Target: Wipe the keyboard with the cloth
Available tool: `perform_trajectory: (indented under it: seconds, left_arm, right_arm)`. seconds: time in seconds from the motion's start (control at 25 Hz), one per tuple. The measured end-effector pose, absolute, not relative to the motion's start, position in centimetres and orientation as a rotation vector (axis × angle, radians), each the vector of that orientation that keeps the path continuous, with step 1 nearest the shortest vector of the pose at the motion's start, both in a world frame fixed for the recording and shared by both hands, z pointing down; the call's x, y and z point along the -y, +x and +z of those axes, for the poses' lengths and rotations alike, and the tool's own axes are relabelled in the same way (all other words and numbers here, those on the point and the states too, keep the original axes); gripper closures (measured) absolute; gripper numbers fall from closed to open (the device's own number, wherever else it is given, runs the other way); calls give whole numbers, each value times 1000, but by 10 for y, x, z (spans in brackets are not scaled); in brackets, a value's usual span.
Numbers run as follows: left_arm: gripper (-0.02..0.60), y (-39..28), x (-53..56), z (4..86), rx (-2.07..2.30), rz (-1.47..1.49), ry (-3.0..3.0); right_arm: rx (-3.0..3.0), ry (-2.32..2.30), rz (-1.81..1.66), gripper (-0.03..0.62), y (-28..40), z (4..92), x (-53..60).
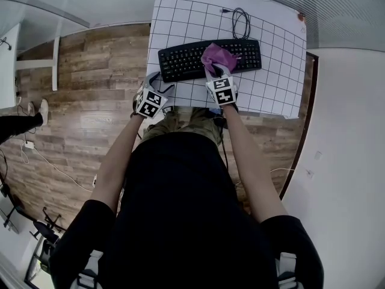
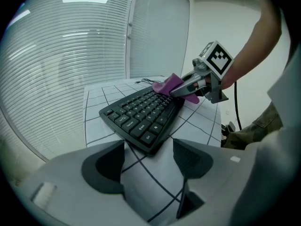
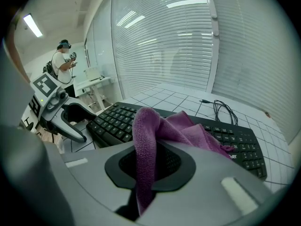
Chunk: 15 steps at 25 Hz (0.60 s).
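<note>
A black keyboard [image 1: 186, 61] lies across the white gridded table [image 1: 277, 83]. A purple cloth [image 1: 218, 57] rests on its middle keys, and my right gripper [image 1: 215, 71] is shut on the cloth's near end. In the right gripper view the cloth [image 3: 162, 128] rises from between the jaws and drapes onto the keyboard [image 3: 117, 119]. My left gripper [image 1: 157, 82] hovers open over the table's near left edge, beside the keyboard's left end. Its view shows the keyboard [image 2: 141, 114] just ahead of the empty left gripper [image 2: 148, 161], with the right gripper [image 2: 195, 84] and cloth [image 2: 170, 84] beyond.
The keyboard's coiled black cable [image 1: 240, 23] lies behind it on the table. Wooden floor [image 1: 90, 101] spreads to the left, and a white desk [image 1: 9, 65] stands at the far left. Window blinds [image 3: 188, 41] run behind the table. A person [image 3: 63, 62] stands far off.
</note>
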<state>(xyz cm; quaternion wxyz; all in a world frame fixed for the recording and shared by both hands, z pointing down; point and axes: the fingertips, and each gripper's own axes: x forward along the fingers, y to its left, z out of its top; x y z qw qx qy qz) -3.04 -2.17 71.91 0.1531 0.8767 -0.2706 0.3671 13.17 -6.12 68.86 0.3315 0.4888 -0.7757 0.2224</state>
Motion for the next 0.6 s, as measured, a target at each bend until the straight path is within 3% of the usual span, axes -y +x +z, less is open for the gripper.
perform_trajectory:
  seconds: [0.6]
  left_arm:
    - [279,-30,20,719,773,1055,2527]
  right_arm:
    - [2080,1177,553,549,87,689,55]
